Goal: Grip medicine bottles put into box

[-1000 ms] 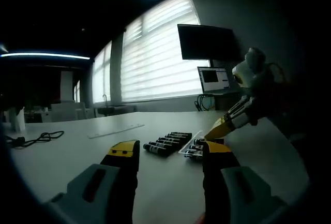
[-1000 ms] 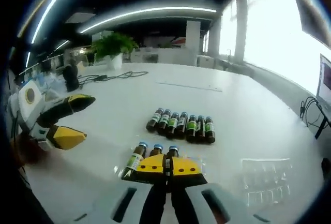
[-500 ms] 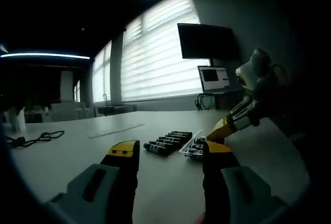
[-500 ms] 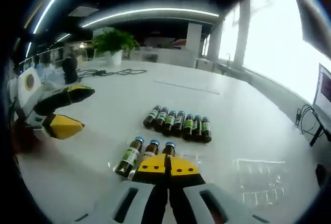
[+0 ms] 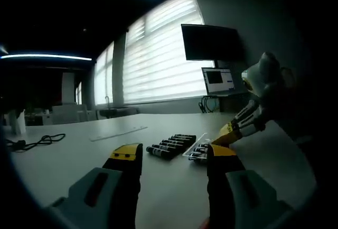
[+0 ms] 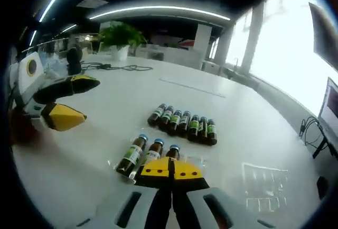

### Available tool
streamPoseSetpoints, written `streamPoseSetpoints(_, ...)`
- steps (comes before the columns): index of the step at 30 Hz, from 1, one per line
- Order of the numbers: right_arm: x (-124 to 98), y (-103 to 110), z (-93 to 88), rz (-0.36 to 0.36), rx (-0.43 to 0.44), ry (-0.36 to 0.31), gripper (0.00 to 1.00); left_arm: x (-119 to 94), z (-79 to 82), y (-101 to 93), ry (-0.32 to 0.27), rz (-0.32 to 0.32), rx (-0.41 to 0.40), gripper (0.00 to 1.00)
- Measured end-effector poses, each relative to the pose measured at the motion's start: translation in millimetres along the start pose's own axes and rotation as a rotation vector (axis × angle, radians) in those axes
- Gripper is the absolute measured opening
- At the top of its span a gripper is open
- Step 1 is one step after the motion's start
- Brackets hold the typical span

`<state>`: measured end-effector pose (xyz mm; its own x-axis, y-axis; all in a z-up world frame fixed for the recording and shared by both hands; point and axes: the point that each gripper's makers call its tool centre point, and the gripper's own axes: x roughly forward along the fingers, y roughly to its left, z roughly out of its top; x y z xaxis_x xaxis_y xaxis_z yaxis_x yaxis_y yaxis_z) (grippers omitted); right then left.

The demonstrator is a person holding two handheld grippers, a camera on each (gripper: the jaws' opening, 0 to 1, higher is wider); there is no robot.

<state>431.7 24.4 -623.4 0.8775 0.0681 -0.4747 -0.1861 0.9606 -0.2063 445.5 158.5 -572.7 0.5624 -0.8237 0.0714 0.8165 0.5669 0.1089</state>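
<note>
Right gripper: jaws pressed together with no gap, nothing between them, tips yellow, hovering low over the near edge of the tray. In the left gripper view, seen coming down from the right at a slant, tips pointing toward the tray, white body raised behind.

Left gripper: jaws wide apart, holding nothing, held level and low above the table, short of the tray. In the right gripper view, same gripper well left of the tray, one jaw dark with yellow tip, other jaw yellow, spread apart, pointing right.

In the tray, three bottles lying side by side, blue caps away from the right gripper, green and white labels; third one partly hidden by the right jaws. Rest of the tray clear plastic, hard to read.

Beyond the tray, a row of six bottles lying side by side on the table, touching each other, apart from the tray.

Right of the tray, a second clear tray, flat on the table, contents not to be told.

Far behind the tray: cable, plant. In the left gripper view, monitor and blinds behind the tray.
</note>
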Motion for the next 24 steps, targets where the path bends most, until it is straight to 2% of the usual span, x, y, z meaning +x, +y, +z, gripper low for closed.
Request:
streamPoseSetpoints(5,-0.6,-0.4,0.8,0.031,0.05,0.012,0.0,0.1,0.2,-0.4,0.0,-0.002,0.0,0.42)
streamPoseSetpoints(6,-1.3,0.5,6.4,0.046,0.108,-0.018,0.0,0.0,0.3,-0.3,0.0,-0.002,-0.001,0.42)
streamPoseSetpoints(8,-4.8,-0.7,18.6,0.071,0.141,-0.067,0.09,-0.1,0.1,0.0,0.001,-0.001,-0.001,0.42)
streamPoseSetpoints(11,-7.9,-9.4,27.3,0.073,0.171,-0.059,0.06,0.2,-0.5,-0.3,0.004,-0.002,0.002,0.42)
streamPoseSetpoints(17,-5.2,-17.3,34.7,0.079,0.156,-0.062,0.09,0.2,-0.6,0.6,0.005,0.001,0.002,0.42)
streamPoseSetpoints(19,-3.8,-19.3,37.4,0.078,0.126,-0.054,0.09,0.2,-0.9,0.9,0.006,0.002,0.002,0.42)
streamPoseSetpoints(24,1.9,-33.2,43.0,0.057,0.132,-0.061,0.09,0.1,-1.1,1.2,0.008,0.003,0.003,0.42)
